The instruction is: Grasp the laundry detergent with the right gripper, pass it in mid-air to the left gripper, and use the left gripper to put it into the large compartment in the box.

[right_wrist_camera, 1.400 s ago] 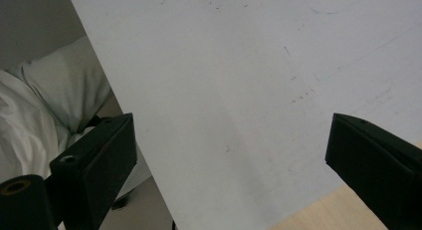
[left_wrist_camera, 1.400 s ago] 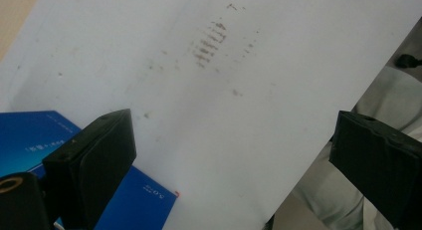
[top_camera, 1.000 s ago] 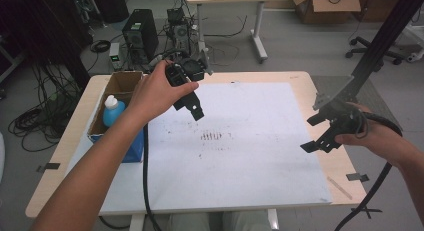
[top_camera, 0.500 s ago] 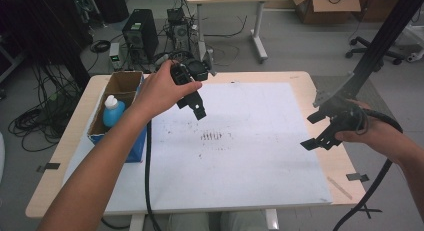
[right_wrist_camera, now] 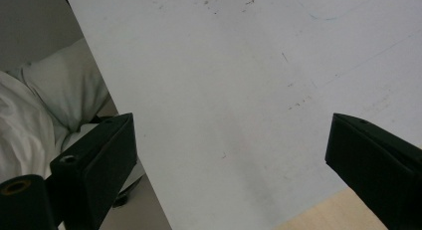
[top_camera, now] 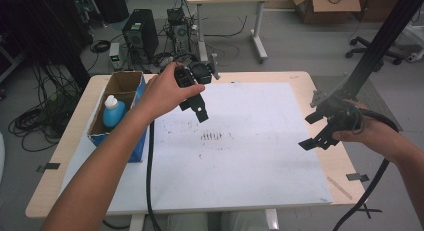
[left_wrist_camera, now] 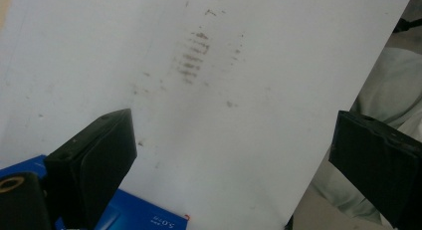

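High view: left gripper hangs over the far-left part of the sheet. Against the frames from a second ago it has drifted a little right and away from the box. The hand grips it the same way. Right gripper has barely stirred and hovers above the sheet's right edge. Both claws are spread and carry nothing. Reading: no grasp begun, and the left hand is not heading for the bottle in the box. The work looks to be at the approach stage, over the marked patch. The sheet lies flat and covers most of the table.

Left gripper view: jaws wide apart, nothing between them. Left gripper looks down on the sheet, which is white and matte. A grey smudge of short stacked strokes sits ahead, with loose specks round it. The blue box wall shows low down.

Right gripper view: jaws of the right gripper are likewise apart and empty. The sheet here is cleaner, with faint scratches and a thin curved line. Bare table shows at its corner.
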Demonstrator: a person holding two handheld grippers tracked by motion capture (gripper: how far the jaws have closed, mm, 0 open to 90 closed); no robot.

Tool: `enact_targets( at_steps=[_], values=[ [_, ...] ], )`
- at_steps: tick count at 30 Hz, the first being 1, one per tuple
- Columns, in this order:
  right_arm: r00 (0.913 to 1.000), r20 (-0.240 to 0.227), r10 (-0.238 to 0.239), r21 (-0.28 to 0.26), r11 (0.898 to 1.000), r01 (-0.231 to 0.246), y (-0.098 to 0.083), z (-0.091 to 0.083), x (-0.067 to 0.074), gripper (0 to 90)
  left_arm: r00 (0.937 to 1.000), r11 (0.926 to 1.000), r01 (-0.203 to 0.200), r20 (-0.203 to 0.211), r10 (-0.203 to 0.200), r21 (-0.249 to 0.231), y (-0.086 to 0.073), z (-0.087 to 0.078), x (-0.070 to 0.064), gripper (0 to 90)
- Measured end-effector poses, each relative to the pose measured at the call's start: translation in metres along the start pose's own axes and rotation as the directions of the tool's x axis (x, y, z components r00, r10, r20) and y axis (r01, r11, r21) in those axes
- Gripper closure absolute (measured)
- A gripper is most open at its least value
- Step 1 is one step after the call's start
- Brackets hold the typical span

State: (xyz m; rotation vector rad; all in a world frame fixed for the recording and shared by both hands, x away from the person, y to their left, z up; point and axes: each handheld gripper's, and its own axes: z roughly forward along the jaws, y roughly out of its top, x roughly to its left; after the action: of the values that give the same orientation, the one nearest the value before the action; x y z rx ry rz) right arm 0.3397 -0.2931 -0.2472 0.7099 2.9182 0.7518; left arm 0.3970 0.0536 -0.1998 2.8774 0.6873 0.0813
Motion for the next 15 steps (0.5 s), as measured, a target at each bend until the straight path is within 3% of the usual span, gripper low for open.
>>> enact_targets(
  at_steps=[15],
  values=[
    [1.0000,-0.004,0.003,0.005,1.000,-0.003,-0.0021,0.0026,-0.0008,6.0,1.0000,1.0000,-0.002,0.003,0.002,0.007,0.0006,0.0023,-0.0017,5.0]
  ],
)
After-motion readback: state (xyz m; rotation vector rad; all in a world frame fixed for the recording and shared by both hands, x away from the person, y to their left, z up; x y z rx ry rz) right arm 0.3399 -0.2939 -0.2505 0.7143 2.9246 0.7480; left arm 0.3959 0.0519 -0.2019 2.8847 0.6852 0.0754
